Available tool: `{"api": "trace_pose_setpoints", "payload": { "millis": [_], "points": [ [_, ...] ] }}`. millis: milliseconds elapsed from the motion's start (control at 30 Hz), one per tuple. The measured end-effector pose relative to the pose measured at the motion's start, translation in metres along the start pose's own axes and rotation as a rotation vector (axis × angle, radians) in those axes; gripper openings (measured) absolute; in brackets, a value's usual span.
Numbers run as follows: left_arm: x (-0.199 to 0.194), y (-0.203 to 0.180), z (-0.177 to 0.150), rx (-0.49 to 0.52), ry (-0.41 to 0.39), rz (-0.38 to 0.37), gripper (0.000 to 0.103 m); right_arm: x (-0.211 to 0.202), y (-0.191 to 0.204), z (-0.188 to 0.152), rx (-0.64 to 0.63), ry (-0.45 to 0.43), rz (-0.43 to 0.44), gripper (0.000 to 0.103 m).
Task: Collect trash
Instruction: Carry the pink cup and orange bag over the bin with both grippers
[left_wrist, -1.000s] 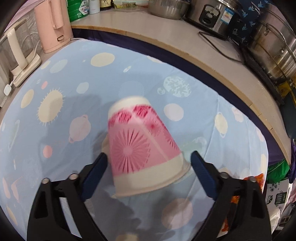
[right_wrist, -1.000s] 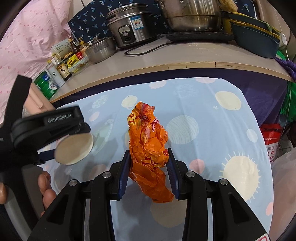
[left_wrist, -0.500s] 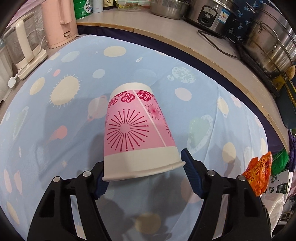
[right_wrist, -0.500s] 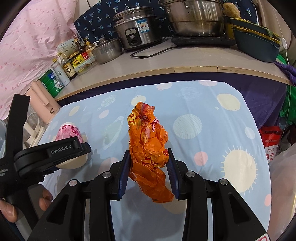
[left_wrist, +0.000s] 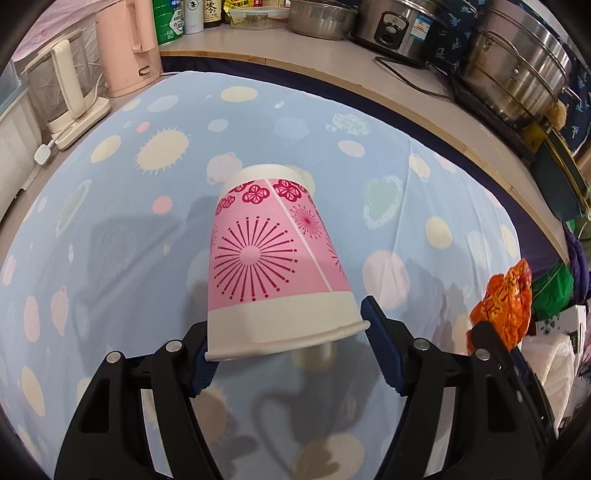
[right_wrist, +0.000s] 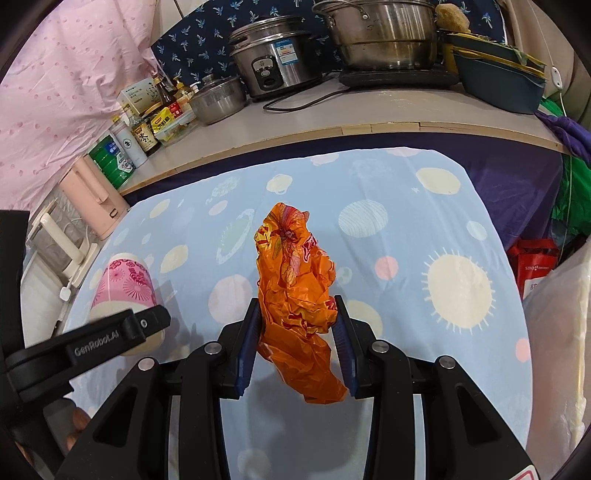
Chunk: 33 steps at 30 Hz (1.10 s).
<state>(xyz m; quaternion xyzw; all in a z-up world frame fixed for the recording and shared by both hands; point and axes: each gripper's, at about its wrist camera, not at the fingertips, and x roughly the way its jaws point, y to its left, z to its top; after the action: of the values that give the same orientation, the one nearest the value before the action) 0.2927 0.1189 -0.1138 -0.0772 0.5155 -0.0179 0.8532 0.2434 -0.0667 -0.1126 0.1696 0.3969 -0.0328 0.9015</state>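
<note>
My left gripper (left_wrist: 286, 339) is shut on a pink paper cup (left_wrist: 269, 254) with red flower prints, gripped at its white rim and held bottom-forward above the blue patterned tablecloth (left_wrist: 110, 229). My right gripper (right_wrist: 297, 321) is shut on a crumpled orange plastic wrapper (right_wrist: 295, 284), held above the cloth. The wrapper also shows at the right edge of the left wrist view (left_wrist: 506, 302). The cup (right_wrist: 123, 284) and the left gripper's arm show at the left of the right wrist view.
A counter behind the table holds a rice cooker (right_wrist: 275, 59), steel pots (right_wrist: 384, 33), a steel bowl (right_wrist: 218, 98), bottles and tins (right_wrist: 140, 129). A pink kettle (left_wrist: 125, 44) and a blender (left_wrist: 62, 88) stand at the left. Bags (right_wrist: 535, 266) sit right of the table.
My left gripper closed on the cup and lifted it off the cloth, moving toward the right gripper. The right gripper kept hold of the orange wrapper, almost still.
</note>
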Motion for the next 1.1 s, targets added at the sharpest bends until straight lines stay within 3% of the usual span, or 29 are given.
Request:
{"api": "trace_pose_setpoints", "payload": {
  "millis": [533, 1100],
  "points": [
    [-0.054, -0.032, -0.066, 0.125, -0.028, -0.021, 0.067, -0.066, -0.03, -0.028, 0.049, -0.056, -0.01, 0.036],
    [-0.103, -0.101, -0.121, 0.291, -0.067, -0.074, 0.067, -0.136, -0.092, -0.053, 0.131, -0.129, -0.061, 0.036]
  ]
}}
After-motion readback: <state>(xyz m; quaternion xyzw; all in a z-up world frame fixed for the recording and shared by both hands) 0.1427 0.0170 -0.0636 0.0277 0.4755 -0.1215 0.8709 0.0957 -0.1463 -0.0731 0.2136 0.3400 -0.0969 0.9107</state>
